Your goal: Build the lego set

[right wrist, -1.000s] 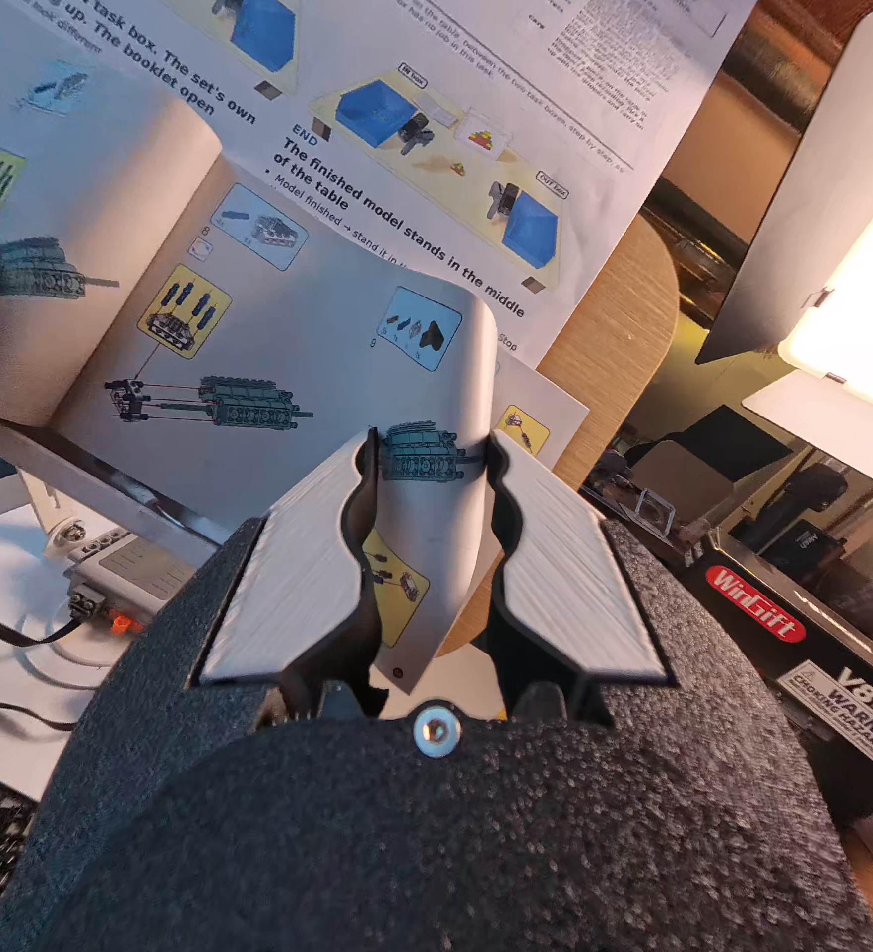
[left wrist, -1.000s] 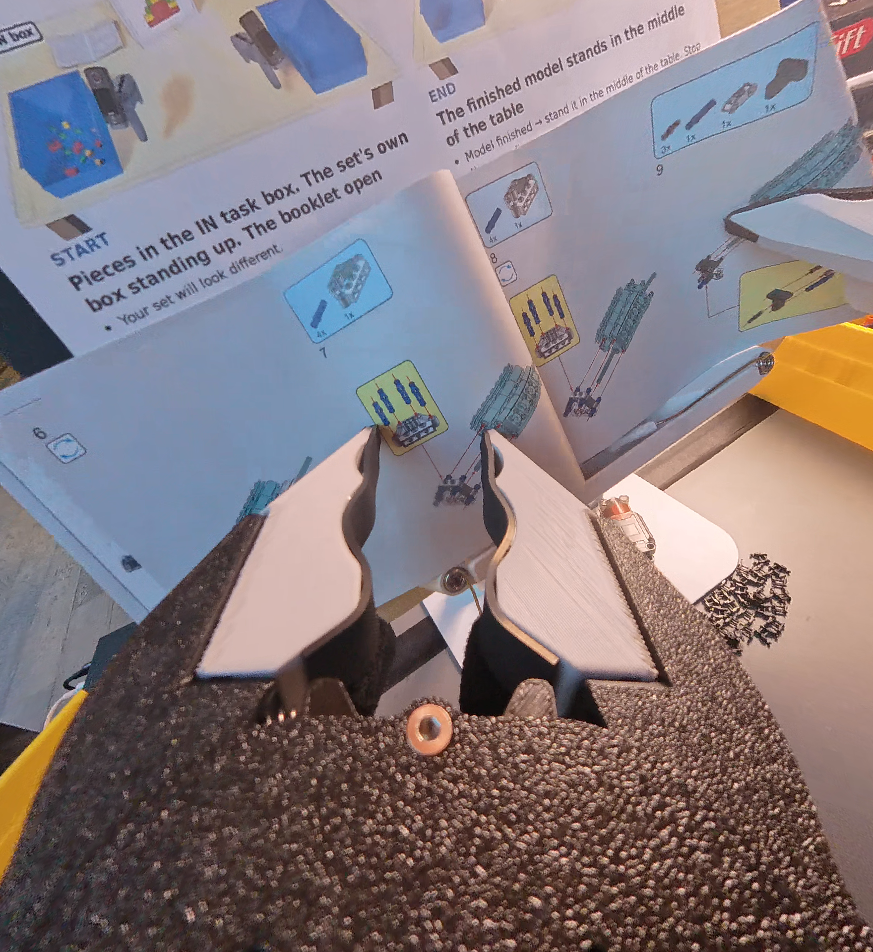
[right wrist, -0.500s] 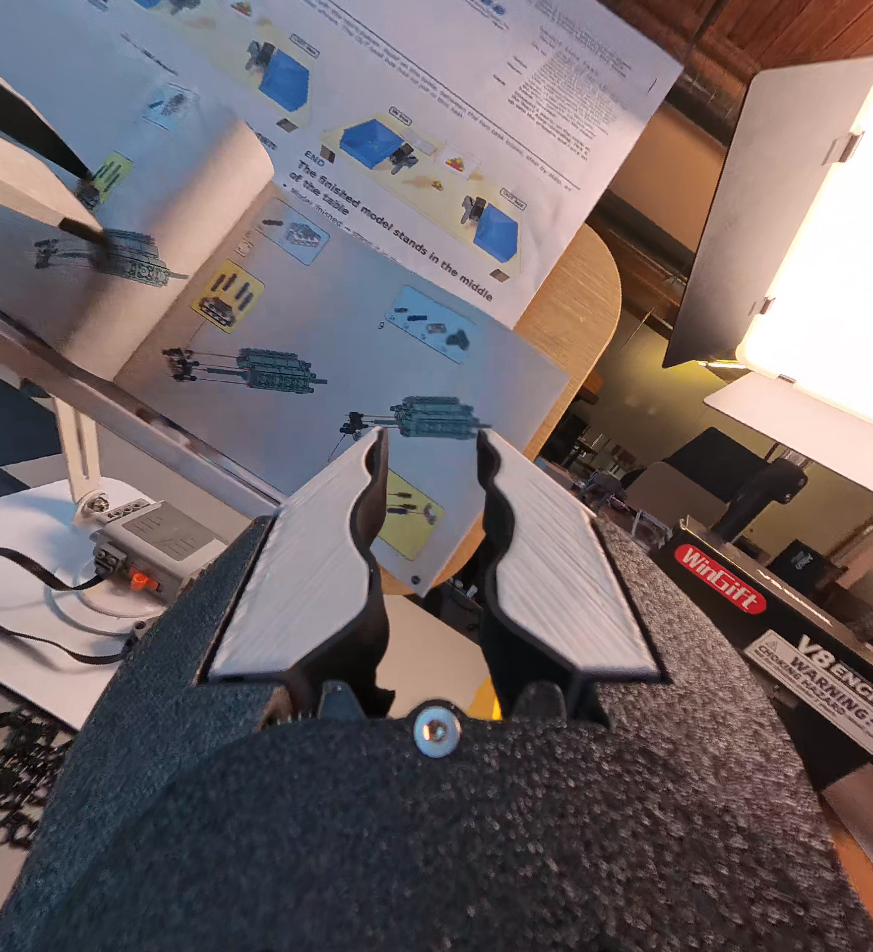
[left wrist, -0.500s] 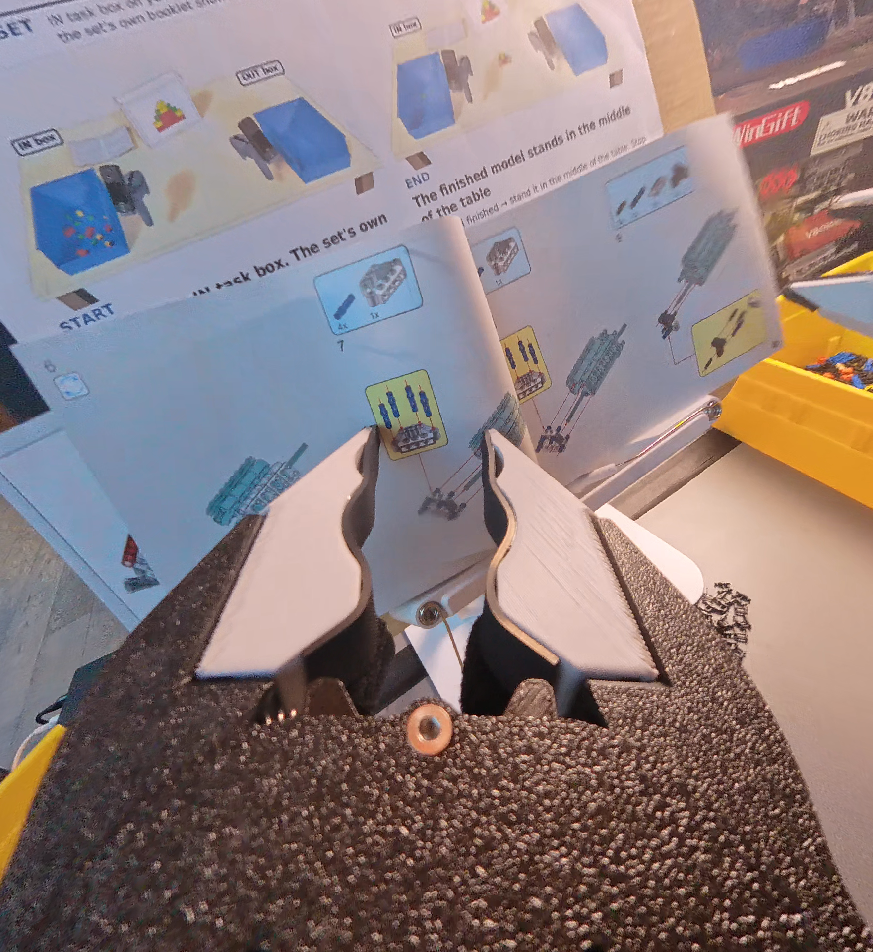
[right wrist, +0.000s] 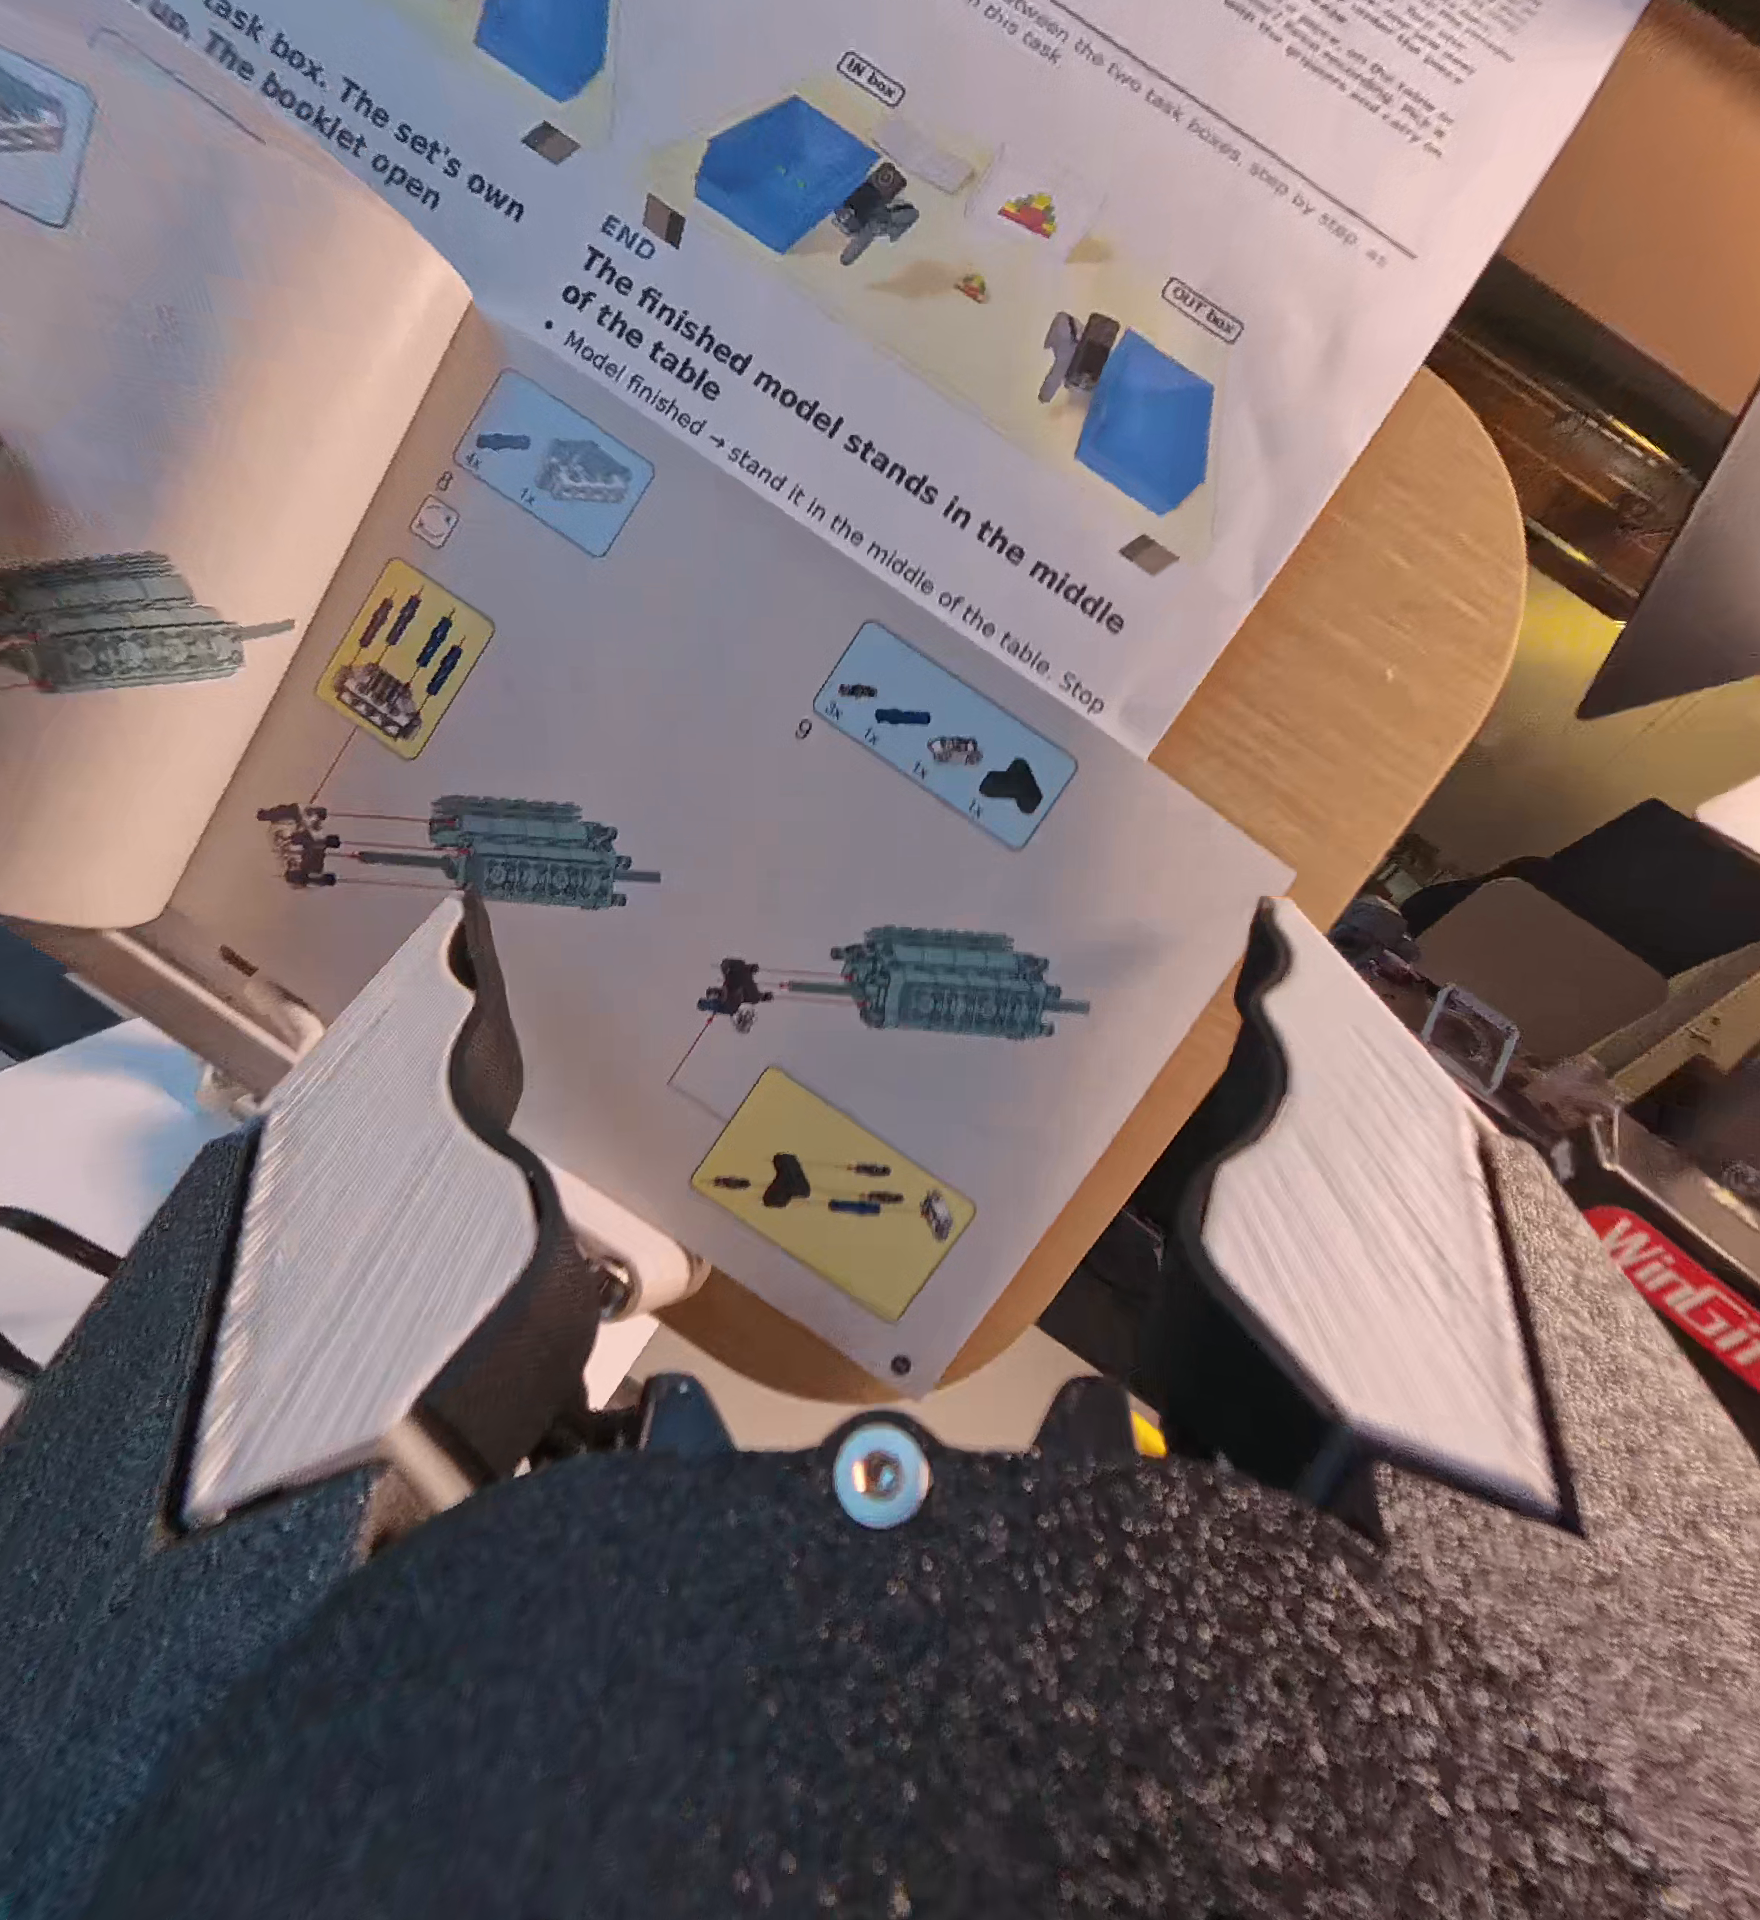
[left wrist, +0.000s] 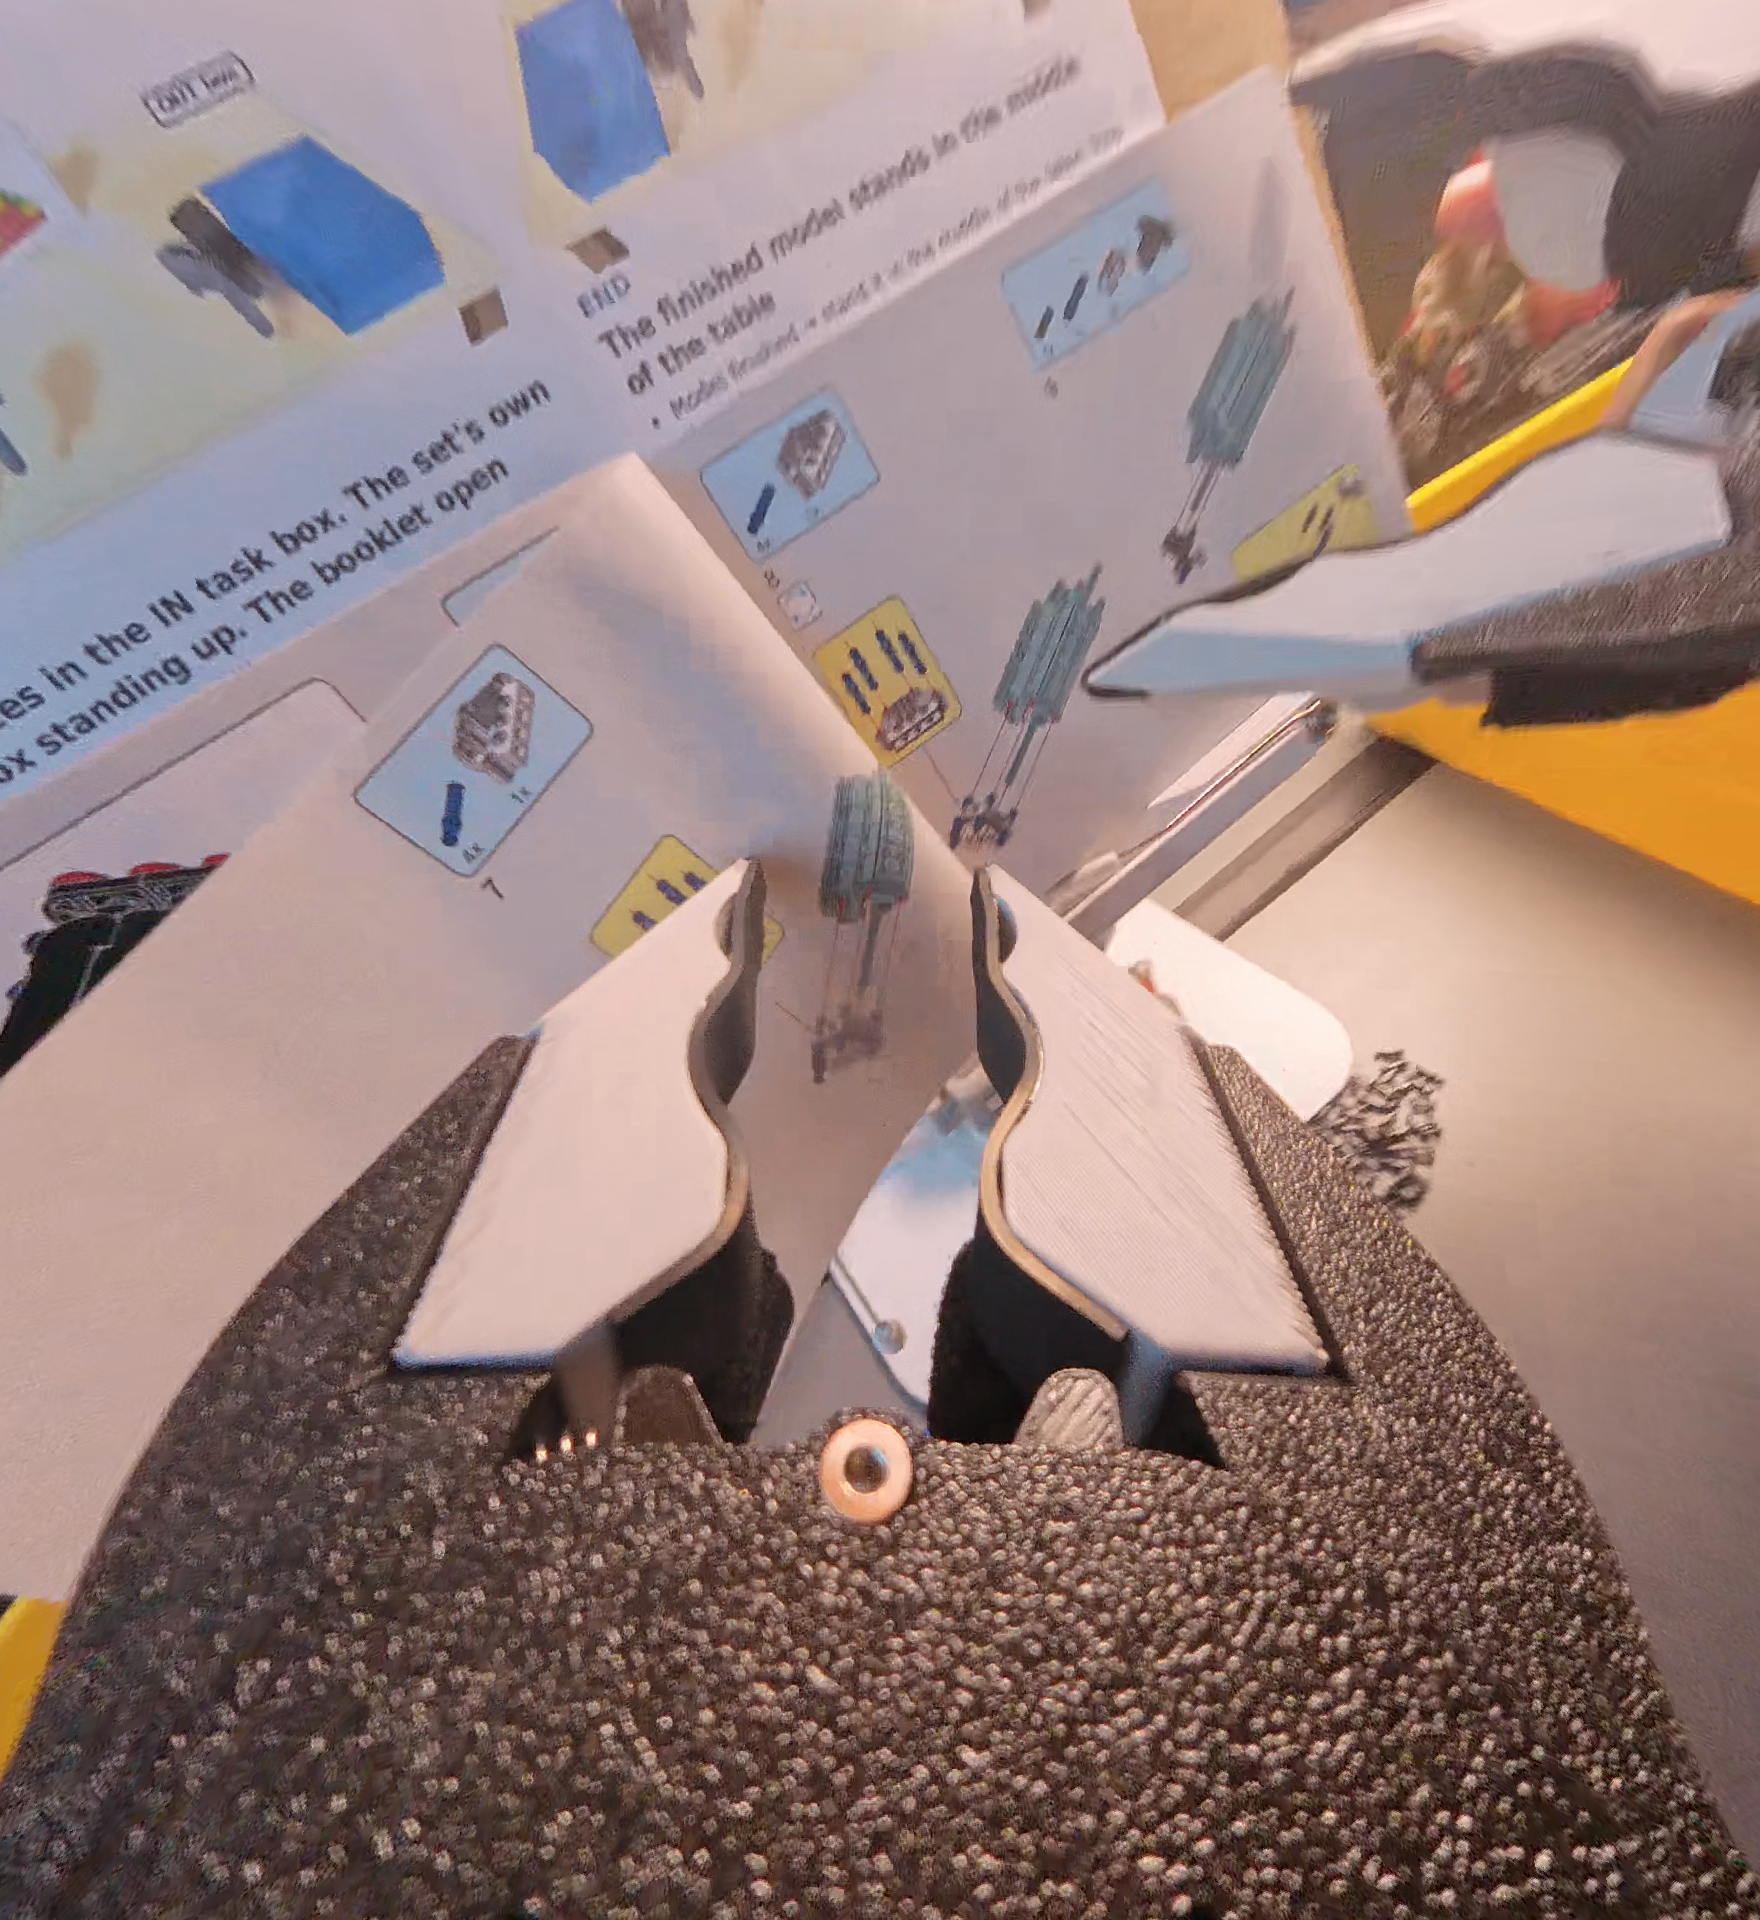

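1. Left gripper (left wrist: 860, 894): jaws narrow, a clear gap between them. Lower corner of the booklet's left page (left wrist: 336, 987) lies in that gap, its free edge slanting down toward the gripper's base. Cannot tell whether either pad touches the paper.
2. Booklet (left wrist: 959, 540): open and propped upright at the worktop's (left wrist: 1478, 1351) far edge, spine between the two grippers, left page bowed toward the camera, large printed sheet (right wrist: 959, 156) behind.
3. Right gripper (right wrist: 862, 904): jaws spread wide, holding nothing. Right page (right wrist: 751, 727) straight ahead, its lower corner between the fingers but apart from both; nearer this gripper than the left one.
4. Farther right: pile of small black pieces (left wrist: 1385, 1122) on the worktop, yellow bin (left wrist: 1634, 790) at its right edge.
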